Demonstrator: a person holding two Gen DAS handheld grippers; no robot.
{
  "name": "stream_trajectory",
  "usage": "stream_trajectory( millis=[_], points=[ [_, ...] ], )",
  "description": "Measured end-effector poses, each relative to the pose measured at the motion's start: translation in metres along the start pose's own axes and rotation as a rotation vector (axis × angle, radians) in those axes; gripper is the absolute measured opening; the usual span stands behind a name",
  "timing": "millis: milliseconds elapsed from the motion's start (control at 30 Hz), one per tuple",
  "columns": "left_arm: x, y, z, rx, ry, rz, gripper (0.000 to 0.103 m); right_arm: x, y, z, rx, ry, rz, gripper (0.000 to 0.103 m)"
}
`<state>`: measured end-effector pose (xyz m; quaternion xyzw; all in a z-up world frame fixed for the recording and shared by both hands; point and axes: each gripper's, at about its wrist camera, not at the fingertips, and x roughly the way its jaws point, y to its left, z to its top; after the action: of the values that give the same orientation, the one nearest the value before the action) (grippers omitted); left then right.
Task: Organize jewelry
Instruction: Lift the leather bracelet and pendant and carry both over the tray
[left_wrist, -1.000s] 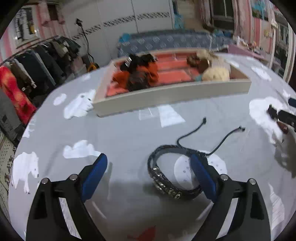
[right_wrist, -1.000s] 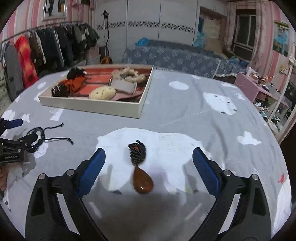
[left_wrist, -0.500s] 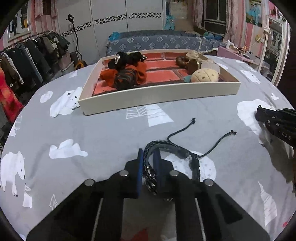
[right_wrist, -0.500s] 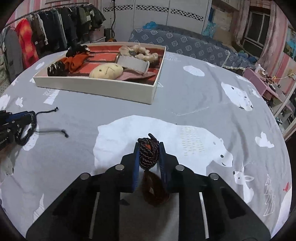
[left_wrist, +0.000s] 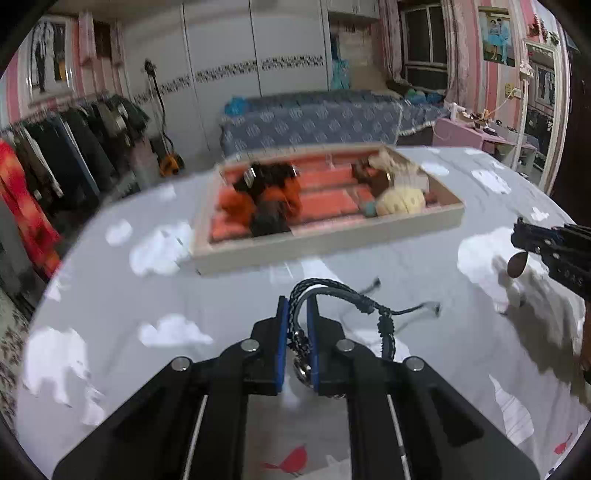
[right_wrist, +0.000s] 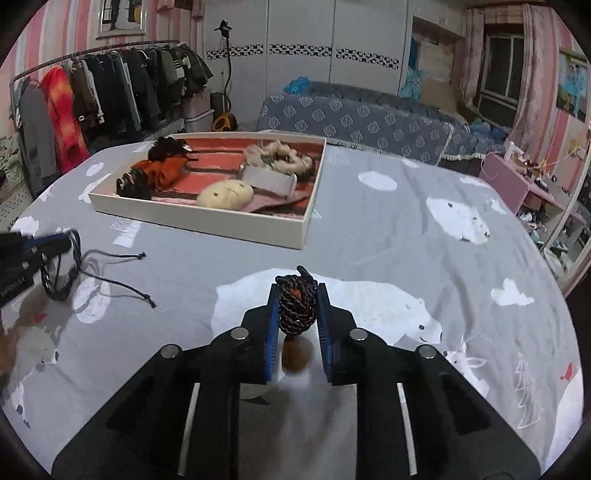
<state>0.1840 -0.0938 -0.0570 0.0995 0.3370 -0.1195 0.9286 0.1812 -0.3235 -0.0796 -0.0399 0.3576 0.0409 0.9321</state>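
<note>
My left gripper (left_wrist: 297, 306) is shut on a black braided bracelet (left_wrist: 332, 291), lifted off the grey cloth, its cords (left_wrist: 421, 308) trailing right. My right gripper (right_wrist: 296, 295) is shut on the coiled dark cord (right_wrist: 295, 310) of a necklace, whose brown teardrop pendant (right_wrist: 295, 354) hangs below the pads. Each gripper shows in the other's view: the right gripper (left_wrist: 517, 236) with the pendant (left_wrist: 517, 264) at the right edge, the left gripper (right_wrist: 68, 238) with the bracelet (right_wrist: 61, 273) at the left edge. A white tray (left_wrist: 325, 236) (right_wrist: 207, 221) with a red lining stands beyond.
The tray holds orange and black fabric pieces (left_wrist: 266, 199), a cream round pouch (right_wrist: 225, 194) and a furry item (right_wrist: 280, 155). Grey cloth with white bear prints (right_wrist: 458, 218) covers the table. A clothes rack (right_wrist: 92, 92) stands at the left, a blue sofa (right_wrist: 369, 118) behind.
Both grippers went from wide open to shut: the left on the bracelet, the right on the necklace cord. Both pieces have since been lifted off the cloth.
</note>
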Motion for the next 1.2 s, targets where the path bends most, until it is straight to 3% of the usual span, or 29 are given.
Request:
stream_trajectory(
  millis=[433, 733, 1000, 1133, 1200],
  points=[
    [-0.051, 0.012, 0.058, -0.016, -0.163, 0.032, 0.01, -0.059, 0.031, 0.047, -0.035, -0.125, 0.014, 0.019],
    [-0.045, 0.024, 0.119, -0.069, -0.257, 0.041, 0.01, -0.073, 0.049, 0.105, -0.058, -0.207, 0.025, 0.019],
    [0.013, 0.033, 0.141, -0.106, -0.245, 0.032, 0.01, -0.027, 0.046, 0.144, -0.026, -0.203, 0.069, 0.02],
    [0.049, 0.039, 0.136, -0.143, -0.219, 0.028, 0.01, 0.017, 0.048, 0.155, -0.026, -0.164, 0.081, 0.02],
    [0.066, 0.036, 0.13, -0.113, -0.186, 0.031, 0.01, 0.035, 0.05, 0.156, -0.033, -0.147, 0.081, 0.02]
  ],
)
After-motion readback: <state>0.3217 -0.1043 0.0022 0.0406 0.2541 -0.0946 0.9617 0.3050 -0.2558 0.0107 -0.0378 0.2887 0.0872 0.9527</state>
